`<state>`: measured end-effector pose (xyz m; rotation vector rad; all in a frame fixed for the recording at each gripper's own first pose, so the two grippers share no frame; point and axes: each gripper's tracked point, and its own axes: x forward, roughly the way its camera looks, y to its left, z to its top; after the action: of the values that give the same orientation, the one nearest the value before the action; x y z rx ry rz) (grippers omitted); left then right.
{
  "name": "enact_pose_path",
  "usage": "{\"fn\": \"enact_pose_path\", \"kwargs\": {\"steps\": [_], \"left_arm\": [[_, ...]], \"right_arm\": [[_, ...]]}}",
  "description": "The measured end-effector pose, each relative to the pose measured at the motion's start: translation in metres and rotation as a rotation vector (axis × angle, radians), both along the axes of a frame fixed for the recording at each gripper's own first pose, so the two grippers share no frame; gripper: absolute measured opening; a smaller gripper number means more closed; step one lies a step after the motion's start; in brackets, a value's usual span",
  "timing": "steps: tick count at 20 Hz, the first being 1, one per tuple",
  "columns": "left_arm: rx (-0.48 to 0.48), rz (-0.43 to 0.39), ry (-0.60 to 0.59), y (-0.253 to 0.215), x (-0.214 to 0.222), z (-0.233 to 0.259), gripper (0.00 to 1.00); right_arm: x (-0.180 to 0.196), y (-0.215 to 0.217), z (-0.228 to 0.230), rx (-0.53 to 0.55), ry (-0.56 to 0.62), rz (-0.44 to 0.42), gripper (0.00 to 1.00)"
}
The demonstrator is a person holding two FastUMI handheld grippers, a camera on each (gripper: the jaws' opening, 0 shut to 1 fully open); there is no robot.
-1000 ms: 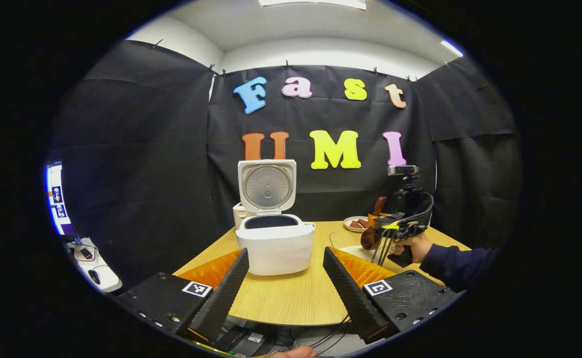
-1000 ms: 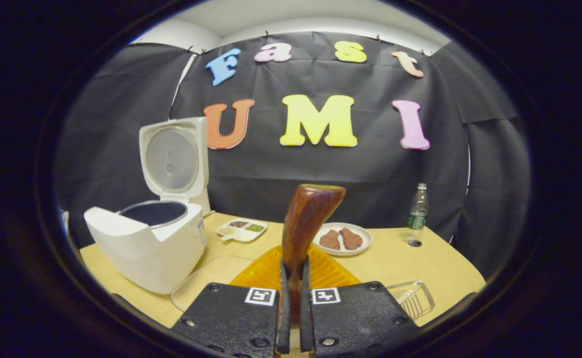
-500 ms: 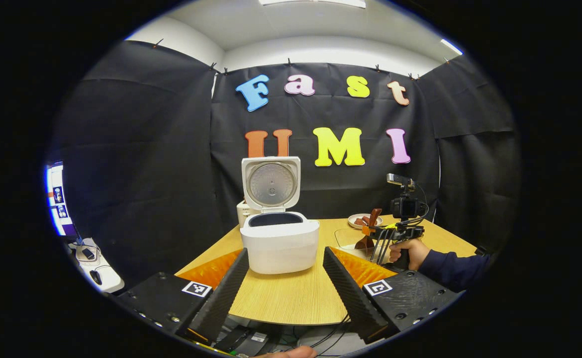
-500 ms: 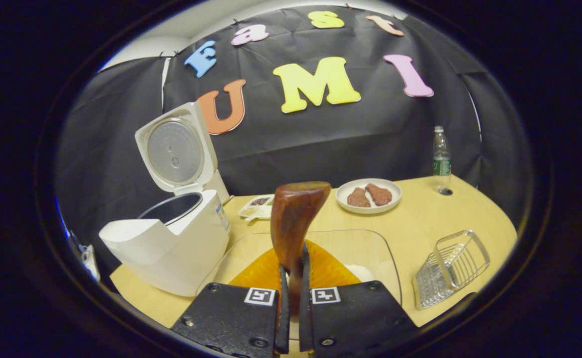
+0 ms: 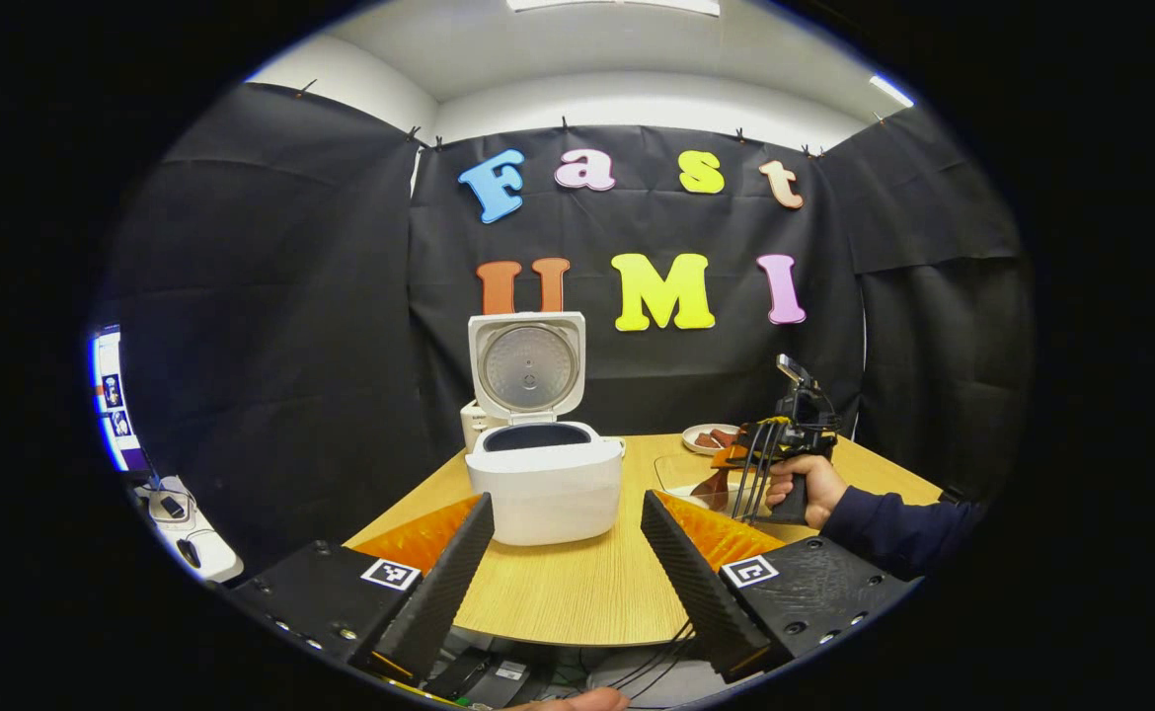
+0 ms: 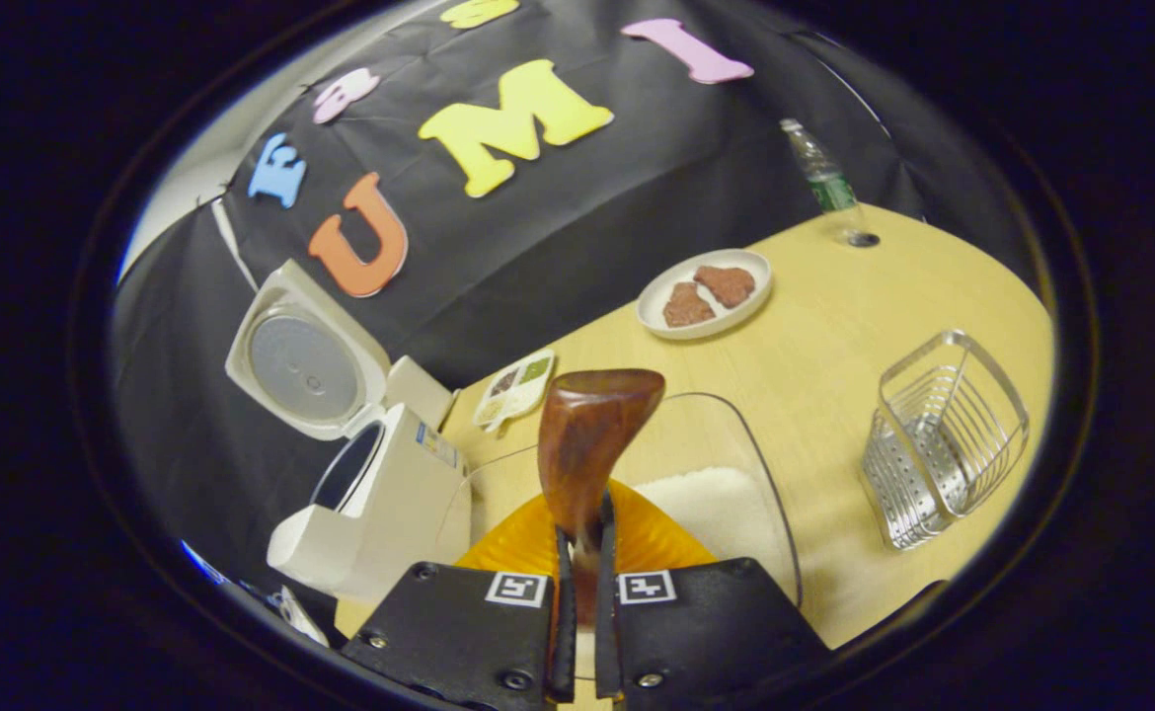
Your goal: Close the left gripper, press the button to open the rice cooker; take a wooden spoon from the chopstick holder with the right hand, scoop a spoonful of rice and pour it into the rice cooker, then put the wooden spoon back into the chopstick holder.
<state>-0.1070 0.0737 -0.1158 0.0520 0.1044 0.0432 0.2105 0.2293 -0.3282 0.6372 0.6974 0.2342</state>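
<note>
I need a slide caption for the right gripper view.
Right gripper holds the wooden spoon above the rice in a glass bowl.

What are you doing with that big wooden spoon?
A person is scooping rice for the rice cooker, whose lid already stands open. The right hand-held gripper is shut on the wooden spoon, tipped down over the clear bowl of rice. The left hand-held gripper waits open, holding nothing.

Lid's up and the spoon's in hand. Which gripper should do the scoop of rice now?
Right. The right gripper is shut on the spoon, poised over the glass dish of rice. The left gripper hangs open and empty, back from the cooker.
</note>
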Motion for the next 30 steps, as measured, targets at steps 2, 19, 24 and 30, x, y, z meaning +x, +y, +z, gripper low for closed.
{"fn": "enact_pose_path", "kwargs": {"steps": [2,19,24,30], "left_arm": [[0.006,0.014,0.013,0.002,0.0,-0.005,0.95],[-0.025,0.023,0.021,0.003,0.029,0.014,0.95],[0.024,0.057,0.008,0.009,0.048,0.025,0.95],[0.005,0.08,0.016,0.022,0.057,0.029,0.95]], "right_arm": [[0.001,-0.003,0.004,0.095,0.022,-0.008,0.13],[0.002,-0.042,0.123,0.911,0.043,-0.05,0.12],[0.019,-0.042,0.188,0.924,-0.031,-0.008,0.12],[0.045,0.011,0.218,0.773,-0.085,0.097,0.12]]}}
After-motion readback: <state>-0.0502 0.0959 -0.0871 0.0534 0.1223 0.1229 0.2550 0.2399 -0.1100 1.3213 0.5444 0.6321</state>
